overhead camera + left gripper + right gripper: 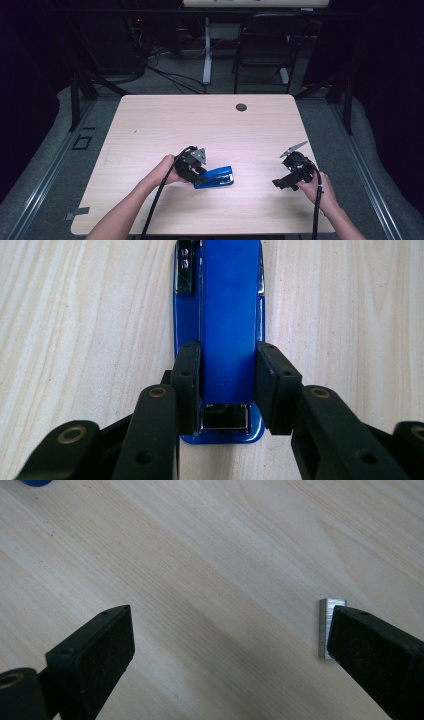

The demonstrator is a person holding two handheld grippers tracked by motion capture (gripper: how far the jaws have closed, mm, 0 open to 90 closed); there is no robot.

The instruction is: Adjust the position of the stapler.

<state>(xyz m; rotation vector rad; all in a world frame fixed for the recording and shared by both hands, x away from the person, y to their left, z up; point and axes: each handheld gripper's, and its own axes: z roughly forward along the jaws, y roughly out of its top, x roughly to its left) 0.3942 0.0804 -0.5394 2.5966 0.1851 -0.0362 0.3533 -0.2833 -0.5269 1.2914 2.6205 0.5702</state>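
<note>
A blue stapler (217, 176) lies flat on the pale wooden table (200, 120), near its front middle. My left gripper (201, 175) is shut on it. In the left gripper view the two black pads (187, 385) press on either side of the rear of the stapler's (230, 315) top arm, and its tail sits between the jaws. My right gripper (278, 183) hovers open over bare wood at the front right. In the right gripper view a short silver strip of staples (324, 625) lies on the table, partly behind the right pad (370, 645) of that gripper (225, 630).
A round dark grommet hole (241, 107) sits near the table's far edge. Beyond the table stand a black chair (265, 45) and loose cables on the floor. A corner of the blue stapler (35, 482) shows at the top left of the right gripper view.
</note>
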